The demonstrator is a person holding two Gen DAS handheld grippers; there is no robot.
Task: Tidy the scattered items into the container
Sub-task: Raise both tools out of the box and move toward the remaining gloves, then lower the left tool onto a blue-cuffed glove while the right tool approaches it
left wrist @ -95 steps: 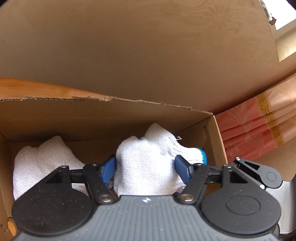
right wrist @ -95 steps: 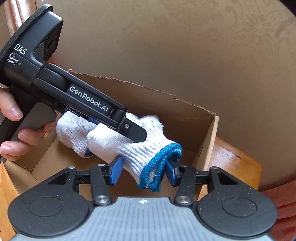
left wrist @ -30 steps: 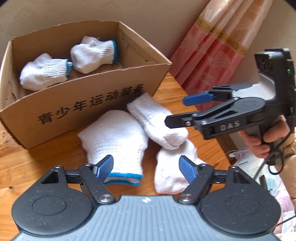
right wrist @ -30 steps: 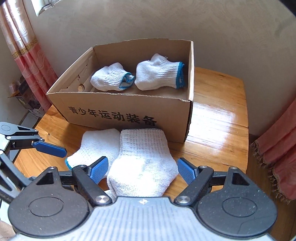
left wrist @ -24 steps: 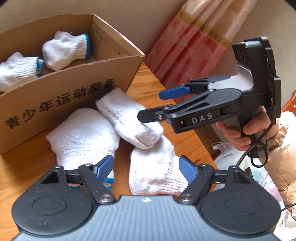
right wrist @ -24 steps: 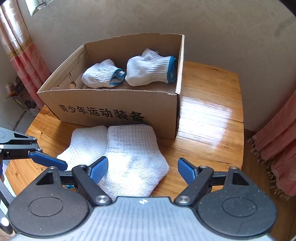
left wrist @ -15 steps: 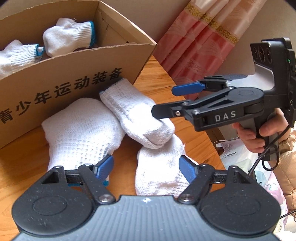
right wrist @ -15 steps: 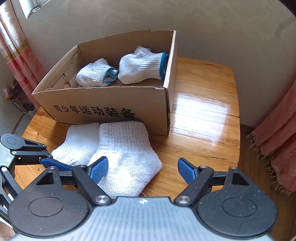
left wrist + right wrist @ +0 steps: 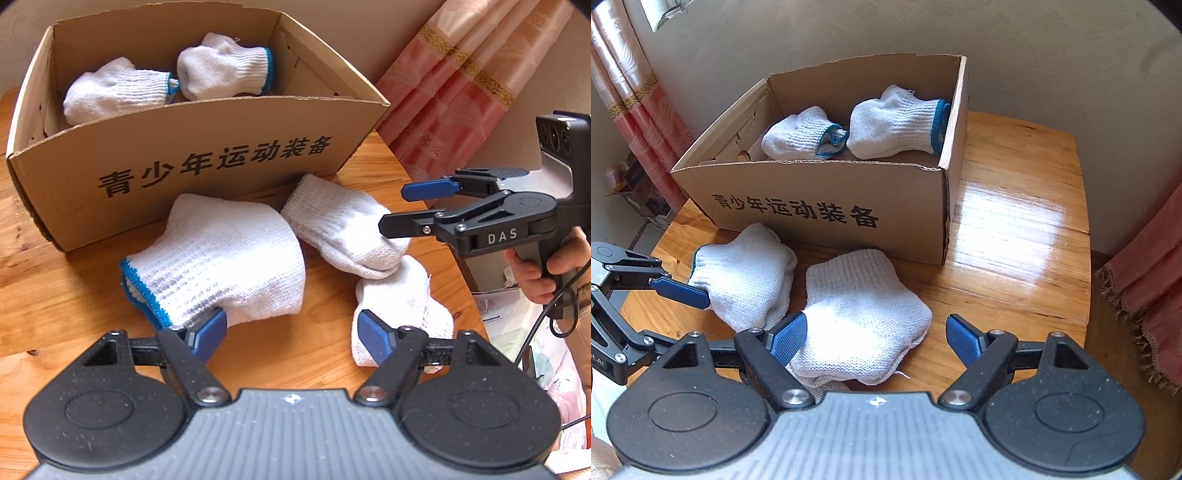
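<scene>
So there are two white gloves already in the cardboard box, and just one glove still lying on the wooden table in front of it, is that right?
Not quite. Two gloves are in the cardboard box, but three remain on the wooden table, not one: a blue-cuffed glove, a middle one, and a third partly under it. The left wrist view shows all three.

Lower frame, left wrist view: the tool (image 9: 291,334) body covers the near table (image 9: 55,288) and the bottom of a white glove (image 9: 400,310). A second glove (image 9: 347,229) overlaps that glove's top, and the other tool (image 9: 400,206) crosses the second glove's right end. Right wrist view: the box (image 9: 827,199) front wall conceals the undersides of two gloves (image 9: 897,123) inside. At lower left, the frame edge cuts off the far tool (image 9: 679,288).
</scene>
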